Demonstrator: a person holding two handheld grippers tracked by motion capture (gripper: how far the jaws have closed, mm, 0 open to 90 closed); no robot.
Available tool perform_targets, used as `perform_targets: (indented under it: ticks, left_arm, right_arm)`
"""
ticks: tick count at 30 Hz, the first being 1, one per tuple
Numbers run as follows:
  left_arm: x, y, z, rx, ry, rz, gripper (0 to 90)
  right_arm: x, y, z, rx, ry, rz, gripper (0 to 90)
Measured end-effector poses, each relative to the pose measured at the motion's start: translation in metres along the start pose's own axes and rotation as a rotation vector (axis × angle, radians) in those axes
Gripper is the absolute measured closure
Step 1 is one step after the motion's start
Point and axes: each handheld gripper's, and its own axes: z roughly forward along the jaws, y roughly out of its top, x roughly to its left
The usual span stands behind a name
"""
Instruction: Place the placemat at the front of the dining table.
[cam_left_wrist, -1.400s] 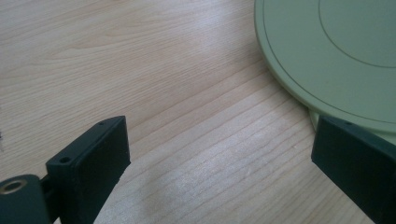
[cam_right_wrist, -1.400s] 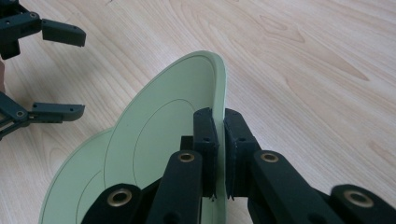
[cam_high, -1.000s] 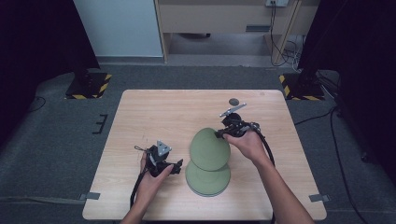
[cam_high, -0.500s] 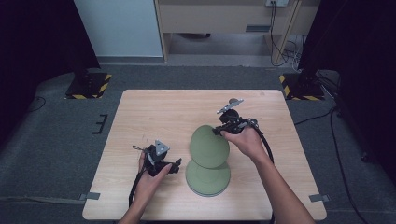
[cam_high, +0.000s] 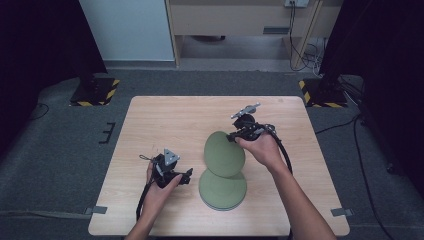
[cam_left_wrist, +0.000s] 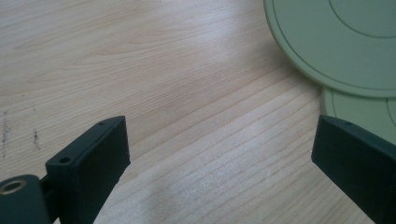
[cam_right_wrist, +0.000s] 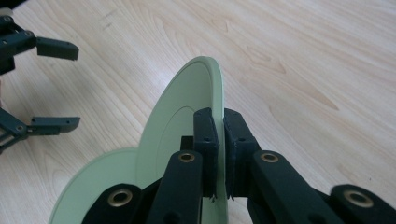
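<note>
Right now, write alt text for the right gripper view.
The right hand-held gripper is clamped on the rim of a tilted green plate, lifted over a second green plate on the wooden table. The left hand-held gripper waits open at far left.

Tilted plate (cam_high: 224, 153) leans over the flat plate (cam_high: 222, 190) on the table (cam_high: 170, 120), right of the left gripper (cam_high: 187, 175)

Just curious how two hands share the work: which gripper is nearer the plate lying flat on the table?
Left. The left gripper sits open just beside the flat plate, not touching it. The right gripper is farther back, shut on the rim of a tilted plate.
</note>
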Motion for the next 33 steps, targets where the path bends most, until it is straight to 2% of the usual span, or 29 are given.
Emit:
perform_targets:
  ticks: [8,12,18,23,33]
  left_arm:
    - [0.002,-0.002,0.001,0.002,-0.004,-0.022,3.7]
    - [0.001,-0.003,0.001,0.008,-0.005,-0.013,3.7]
    - [-0.002,-0.003,0.000,-0.016,-0.001,-0.014,4.0]
    - [0.000,-0.003,-0.002,-0.017,-0.005,-0.016,4.0]
    - [0.006,-0.001,-0.006,-0.040,0.001,-0.040,4.0]
  right_arm:
    - [0.005,0.010,-0.007,-0.013,0.012,0.002,85.8]
    - [0.008,0.013,-0.010,-0.014,0.005,-0.003,85.8]
    - [0.010,0.016,-0.011,-0.038,0.011,-0.002,85.8]
    - [0.009,0.020,-0.010,-0.057,0.011,-0.003,85.8]
    - [0.003,0.035,-0.012,-0.086,-0.042,0.007,85.8]
